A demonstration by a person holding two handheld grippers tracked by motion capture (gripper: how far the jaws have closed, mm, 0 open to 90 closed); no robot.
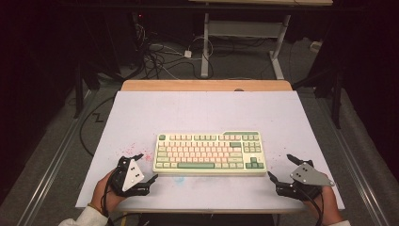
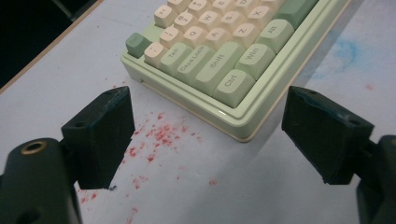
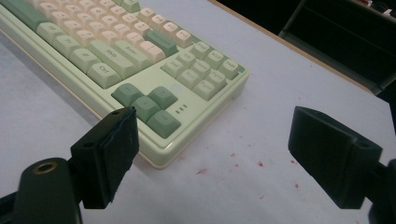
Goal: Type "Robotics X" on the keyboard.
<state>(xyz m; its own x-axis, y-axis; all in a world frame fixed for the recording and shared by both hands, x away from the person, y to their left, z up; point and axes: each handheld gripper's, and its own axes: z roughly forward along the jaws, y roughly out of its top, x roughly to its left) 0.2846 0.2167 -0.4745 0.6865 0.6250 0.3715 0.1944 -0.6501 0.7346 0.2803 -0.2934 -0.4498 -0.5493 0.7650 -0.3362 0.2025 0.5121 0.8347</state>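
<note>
Green-and-cream mechanical keyboard [image 1: 210, 152] flat on white table [image 1: 188, 113] — left gripper [image 1: 142, 168] and right gripper [image 1: 281, 167] flank its near corners, both jaws spread, holding nothing.

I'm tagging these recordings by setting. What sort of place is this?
Probably a lab or workshop data-recording bay: a white-covered table holding just a keyboard, loose cables on the floor behind, and black curtains around it.

Left claw [image 1: 147, 167] and right claw [image 1: 278, 167], both spread wide.
</note>
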